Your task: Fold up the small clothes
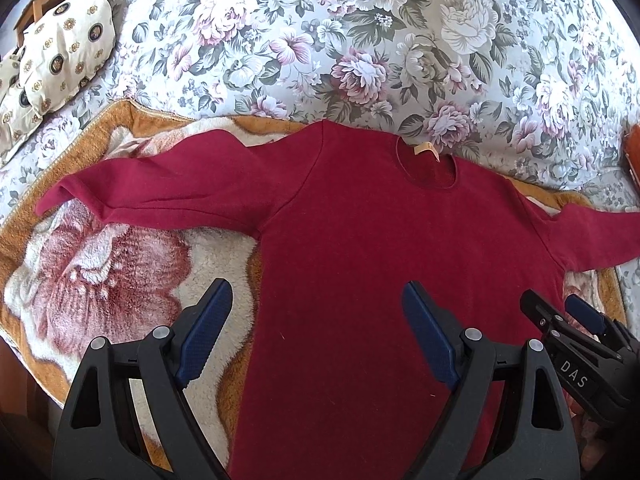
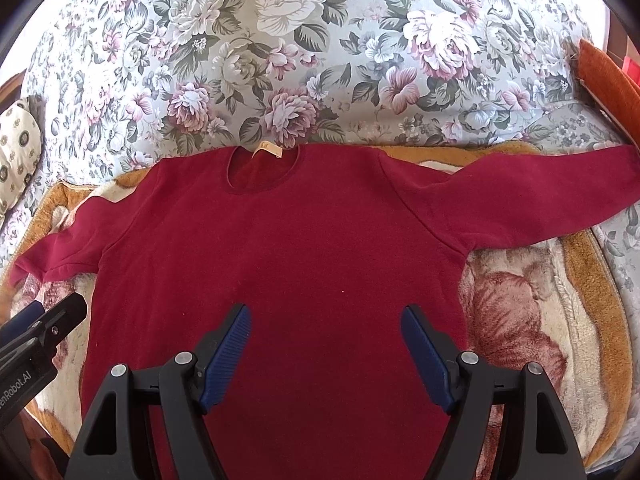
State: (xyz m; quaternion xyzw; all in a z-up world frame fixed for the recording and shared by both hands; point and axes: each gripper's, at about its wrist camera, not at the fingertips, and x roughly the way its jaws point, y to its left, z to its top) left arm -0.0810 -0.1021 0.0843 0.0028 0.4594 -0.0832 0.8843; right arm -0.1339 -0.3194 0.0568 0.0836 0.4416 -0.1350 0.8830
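Observation:
A dark red long-sleeved sweater (image 1: 360, 240) lies flat, front up, on a plush blanket (image 1: 100, 280), both sleeves spread out to the sides and the neck label away from me. It also shows in the right wrist view (image 2: 300, 248). My left gripper (image 1: 318, 296) is open and empty, hovering over the sweater's lower left edge. My right gripper (image 2: 326, 320) is open and empty over the sweater's lower middle. The right gripper also shows in the left wrist view (image 1: 556, 312), and the left gripper in the right wrist view (image 2: 52, 316).
The blanket (image 2: 540, 320) rests on a floral bedspread (image 1: 360, 40) that fills the far side. A cream patterned cushion (image 1: 60, 60) lies at the far left. An orange cushion (image 2: 604, 76) is at the far right.

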